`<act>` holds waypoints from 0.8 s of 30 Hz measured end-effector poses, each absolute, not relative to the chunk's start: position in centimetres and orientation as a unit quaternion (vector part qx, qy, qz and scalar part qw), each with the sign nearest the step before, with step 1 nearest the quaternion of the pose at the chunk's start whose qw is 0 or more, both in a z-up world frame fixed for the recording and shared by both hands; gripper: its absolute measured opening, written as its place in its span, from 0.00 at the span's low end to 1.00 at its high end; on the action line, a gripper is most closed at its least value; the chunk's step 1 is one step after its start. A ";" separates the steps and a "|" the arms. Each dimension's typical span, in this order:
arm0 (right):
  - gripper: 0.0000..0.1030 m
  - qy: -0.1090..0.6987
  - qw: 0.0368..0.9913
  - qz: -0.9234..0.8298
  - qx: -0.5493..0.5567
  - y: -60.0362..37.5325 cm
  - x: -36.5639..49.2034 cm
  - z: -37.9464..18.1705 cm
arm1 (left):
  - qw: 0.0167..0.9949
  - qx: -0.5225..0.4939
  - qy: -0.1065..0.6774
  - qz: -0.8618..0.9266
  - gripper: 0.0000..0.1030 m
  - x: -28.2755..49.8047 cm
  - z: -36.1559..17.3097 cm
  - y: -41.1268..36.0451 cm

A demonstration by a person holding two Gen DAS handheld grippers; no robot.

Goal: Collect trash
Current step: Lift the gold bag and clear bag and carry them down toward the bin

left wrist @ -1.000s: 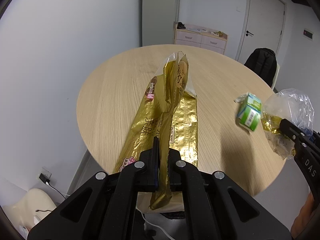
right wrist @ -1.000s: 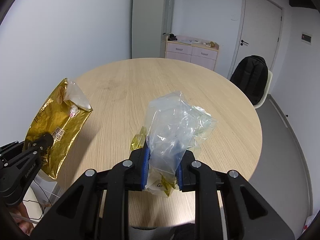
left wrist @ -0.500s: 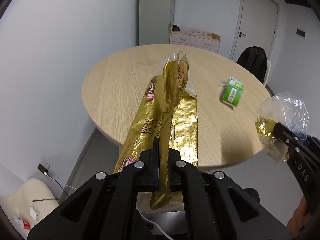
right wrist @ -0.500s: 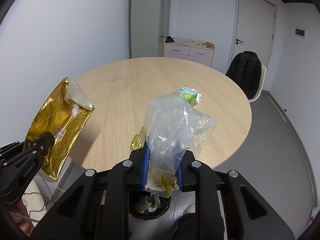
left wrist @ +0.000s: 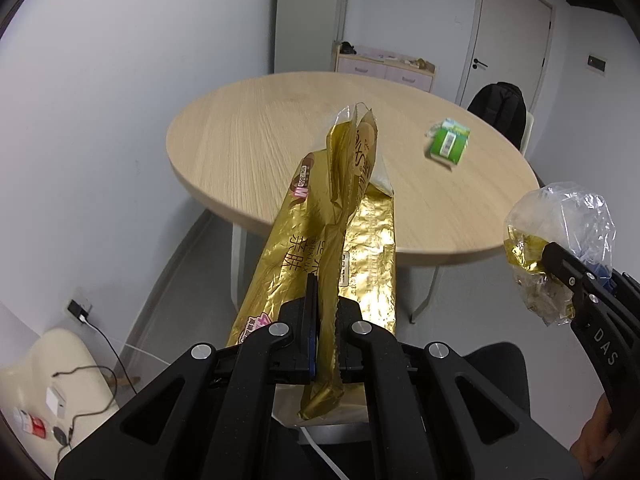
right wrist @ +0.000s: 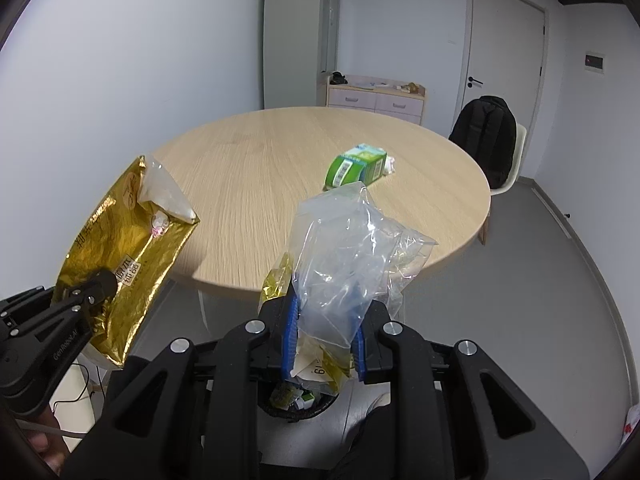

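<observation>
My left gripper point(left wrist: 324, 316) is shut on a long gold foil bag point(left wrist: 320, 240), which stands up between its pads in front of the round wooden table point(left wrist: 256, 152). The same gold bag point(right wrist: 124, 256) hangs at the left of the right wrist view. My right gripper point(right wrist: 324, 344) is shut on a crumpled clear plastic bag point(right wrist: 344, 248) with gold scraps; that bundle point(left wrist: 560, 240) shows at the right of the left wrist view. A green carton point(right wrist: 356, 166) lies on the table's far right part. Below the right gripper sits a black trash bin point(right wrist: 298, 404) with scraps inside.
A chair with a black backpack point(right wrist: 488, 140) stands behind the table on the right. A low drawer cabinet point(right wrist: 374, 98) and a white door point(right wrist: 500, 60) are at the back wall. Cables and a charger point(left wrist: 56, 400) lie on the floor at left.
Both grippers have pulled back from the table and sunk a little, still holding their bags. The table's near edge and the floor have come into view, and the trash bin now shows under the right gripper.
</observation>
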State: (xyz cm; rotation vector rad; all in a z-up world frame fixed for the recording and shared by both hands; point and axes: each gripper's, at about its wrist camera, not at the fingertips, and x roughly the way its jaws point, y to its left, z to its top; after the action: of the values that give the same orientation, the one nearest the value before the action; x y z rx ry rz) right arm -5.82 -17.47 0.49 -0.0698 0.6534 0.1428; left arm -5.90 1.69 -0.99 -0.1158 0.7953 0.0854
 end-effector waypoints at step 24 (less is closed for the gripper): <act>0.20 0.359 0.930 0.062 -0.047 -17.1 -10.0 -7.1 | 0.904 -0.052 0.422 0.054 0.02 -10.0 -8.1 1.9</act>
State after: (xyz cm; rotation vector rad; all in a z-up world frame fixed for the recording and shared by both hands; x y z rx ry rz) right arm -10.01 -17.15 -7.09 -0.0953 0.7356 0.1266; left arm -10.03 1.89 -8.14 -0.1065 0.8715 0.1110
